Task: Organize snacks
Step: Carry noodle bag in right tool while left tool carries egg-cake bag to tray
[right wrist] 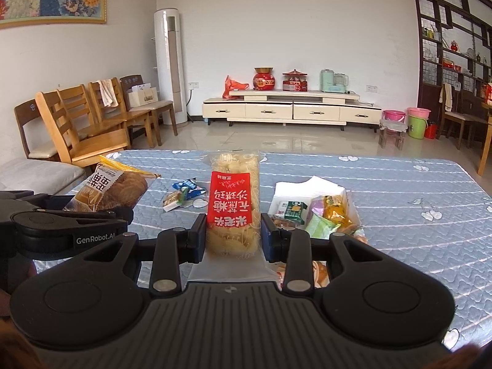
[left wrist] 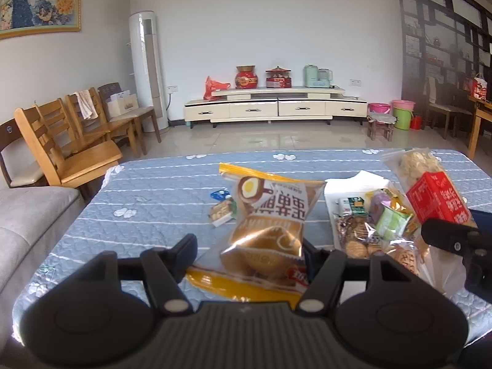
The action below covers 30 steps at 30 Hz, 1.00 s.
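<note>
My left gripper [left wrist: 246,255] has its jaws wide apart around a brown egg-cake snack bag [left wrist: 270,224]; the bag stands up between them against the right finger, and I cannot tell whether it is pinched. The same bag shows in the right wrist view [right wrist: 113,190]. My right gripper [right wrist: 233,240] is shut on a clear pack of yellow puffed snacks with a red label [right wrist: 232,206], held upright above the table; it also shows at the right of the left wrist view [left wrist: 436,196]. A white tray [right wrist: 283,190] holds several small snack packets [right wrist: 319,215].
The table has a blue quilted cover [right wrist: 399,215]. Small loose packets [right wrist: 184,193] lie mid-table, left of the tray. Wooden chairs [right wrist: 80,123] stand off the far left corner, and a grey sofa [left wrist: 27,215] is on the left.
</note>
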{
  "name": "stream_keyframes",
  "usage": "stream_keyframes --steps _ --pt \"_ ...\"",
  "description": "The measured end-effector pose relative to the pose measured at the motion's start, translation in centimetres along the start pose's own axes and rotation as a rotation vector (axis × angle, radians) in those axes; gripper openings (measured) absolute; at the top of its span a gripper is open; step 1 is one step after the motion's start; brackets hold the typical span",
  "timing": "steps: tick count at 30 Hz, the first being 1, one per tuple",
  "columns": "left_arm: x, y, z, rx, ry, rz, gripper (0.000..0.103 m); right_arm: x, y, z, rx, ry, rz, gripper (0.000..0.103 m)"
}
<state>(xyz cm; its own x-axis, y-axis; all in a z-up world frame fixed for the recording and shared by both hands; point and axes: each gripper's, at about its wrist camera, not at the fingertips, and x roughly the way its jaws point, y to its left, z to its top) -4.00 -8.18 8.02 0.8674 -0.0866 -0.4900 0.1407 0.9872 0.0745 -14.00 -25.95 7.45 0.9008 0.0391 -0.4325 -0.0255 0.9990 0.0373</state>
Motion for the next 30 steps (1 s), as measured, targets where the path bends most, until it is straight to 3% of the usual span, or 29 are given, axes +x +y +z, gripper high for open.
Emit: stream_keyframes --steps 30 --pt "0.9 -4.4 0.2 0.037 0.007 -0.115 0.067 0.1 -0.3 -0.2 0.069 -0.011 -0.113 0.043"
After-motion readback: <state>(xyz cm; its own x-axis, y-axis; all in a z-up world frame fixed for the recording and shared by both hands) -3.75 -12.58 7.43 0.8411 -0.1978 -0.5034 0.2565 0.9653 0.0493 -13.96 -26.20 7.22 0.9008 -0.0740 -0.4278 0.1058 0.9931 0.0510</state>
